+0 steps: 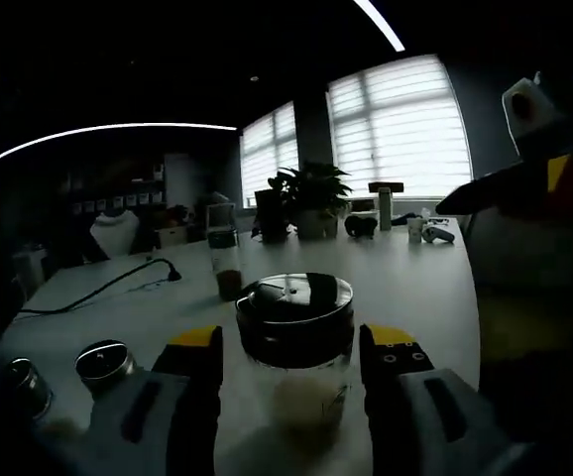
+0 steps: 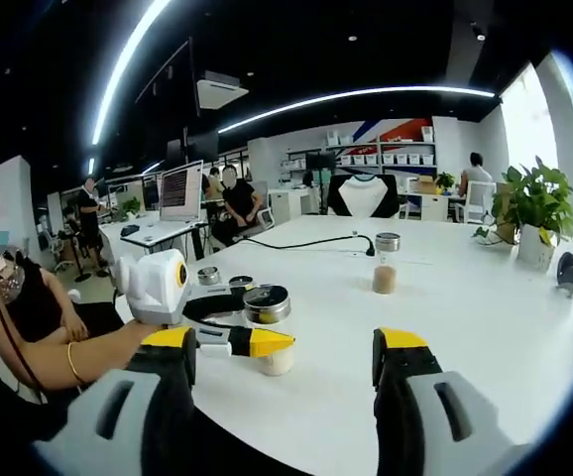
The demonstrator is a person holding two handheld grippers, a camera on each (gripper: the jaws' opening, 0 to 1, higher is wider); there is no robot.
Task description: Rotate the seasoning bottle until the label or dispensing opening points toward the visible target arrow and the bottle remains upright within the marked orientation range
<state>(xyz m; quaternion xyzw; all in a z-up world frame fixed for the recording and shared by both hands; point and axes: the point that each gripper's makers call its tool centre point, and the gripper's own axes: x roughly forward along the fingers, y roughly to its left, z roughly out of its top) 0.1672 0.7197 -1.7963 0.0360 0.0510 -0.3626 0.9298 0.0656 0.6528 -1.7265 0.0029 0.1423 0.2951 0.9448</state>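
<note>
Bottle [image 1: 295, 342] stands upright between spread left gripper [image 1: 293, 362] jaws, ungripped; right gripper [image 2: 285, 369] jaws open, empty. Rotation pending.

Black-lidded clear seasoning bottle [image 1: 294, 347], white table [image 2: 465, 317]

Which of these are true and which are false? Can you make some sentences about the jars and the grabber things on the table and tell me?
1. The left gripper has its jaws on either side of the seasoning bottle. True.
2. The seasoning bottle is lying on its side. False: it stands upright on the white table.
3. The right gripper is shut on a jar. False: its jaws are open with nothing between them.
4. A second bottle with brown powder stands farther back on the table. True.
5. A potted plant stands on the table. True.
6. The seasoning bottle has a bright red lid. False: the lid is dark.
</note>
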